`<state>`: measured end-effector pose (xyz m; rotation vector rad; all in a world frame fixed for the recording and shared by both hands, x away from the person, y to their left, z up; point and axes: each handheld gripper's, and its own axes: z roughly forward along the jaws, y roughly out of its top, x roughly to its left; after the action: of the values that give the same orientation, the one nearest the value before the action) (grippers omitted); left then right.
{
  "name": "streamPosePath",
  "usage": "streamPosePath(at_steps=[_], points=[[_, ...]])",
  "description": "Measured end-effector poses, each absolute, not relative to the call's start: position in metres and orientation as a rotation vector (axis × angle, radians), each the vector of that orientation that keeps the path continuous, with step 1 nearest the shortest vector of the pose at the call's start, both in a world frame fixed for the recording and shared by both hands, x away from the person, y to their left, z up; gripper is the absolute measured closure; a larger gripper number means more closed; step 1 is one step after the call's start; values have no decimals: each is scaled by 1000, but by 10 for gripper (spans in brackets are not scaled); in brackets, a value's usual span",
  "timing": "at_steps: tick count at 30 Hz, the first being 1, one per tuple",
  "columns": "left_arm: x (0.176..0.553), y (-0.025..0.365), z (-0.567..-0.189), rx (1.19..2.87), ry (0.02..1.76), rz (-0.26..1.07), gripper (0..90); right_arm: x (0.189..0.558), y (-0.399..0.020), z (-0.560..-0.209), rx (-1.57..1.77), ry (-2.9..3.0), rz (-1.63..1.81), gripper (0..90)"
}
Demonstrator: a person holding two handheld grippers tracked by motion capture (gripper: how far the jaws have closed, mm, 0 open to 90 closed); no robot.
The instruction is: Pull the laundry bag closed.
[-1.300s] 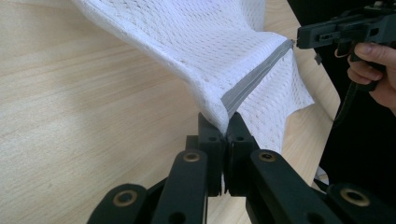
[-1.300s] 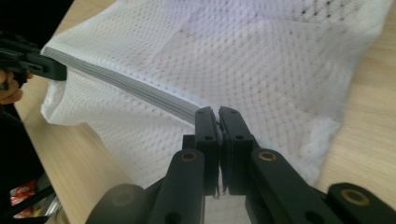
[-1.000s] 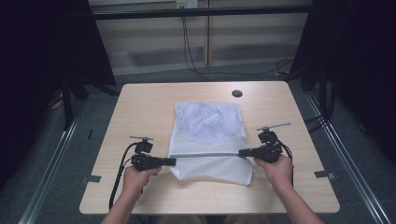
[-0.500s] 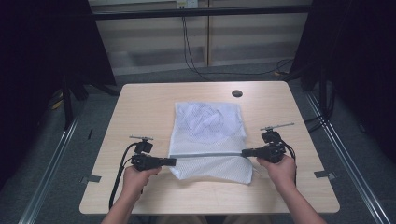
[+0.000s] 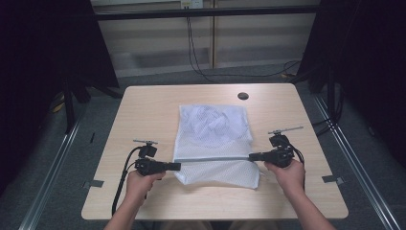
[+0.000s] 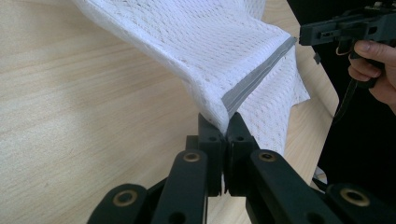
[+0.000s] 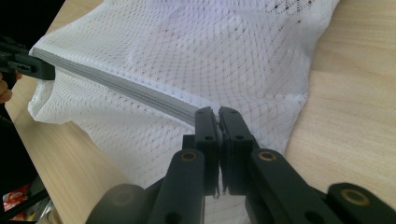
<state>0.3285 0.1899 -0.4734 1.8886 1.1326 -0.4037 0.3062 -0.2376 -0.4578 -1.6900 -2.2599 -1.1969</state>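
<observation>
Both tools (image 5: 174,166) (image 5: 253,156) pinch the mesh bag's (image 5: 214,129) grey edge (image 5: 213,159).

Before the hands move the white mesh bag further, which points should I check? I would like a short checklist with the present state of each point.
1. Left gripper shut on the grey band: ok.
2. Right gripper shut on the band's other end: ok.
3. Band stretched straight between both grippers: ok.
4. Mesh bag lies fully on the table: ok.
5. Bag free of wrinkles: not ok, far part is rumpled.
6. Anything inside the bag: cannot tell.
</observation>
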Motion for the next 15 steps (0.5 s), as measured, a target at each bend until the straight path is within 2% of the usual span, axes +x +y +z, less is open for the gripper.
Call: streamPosePath(at_steps=[15], points=[[329,191,-473,1893,1130,-386,881,305,-242,-459,-1708,-2263,-1188,870]])
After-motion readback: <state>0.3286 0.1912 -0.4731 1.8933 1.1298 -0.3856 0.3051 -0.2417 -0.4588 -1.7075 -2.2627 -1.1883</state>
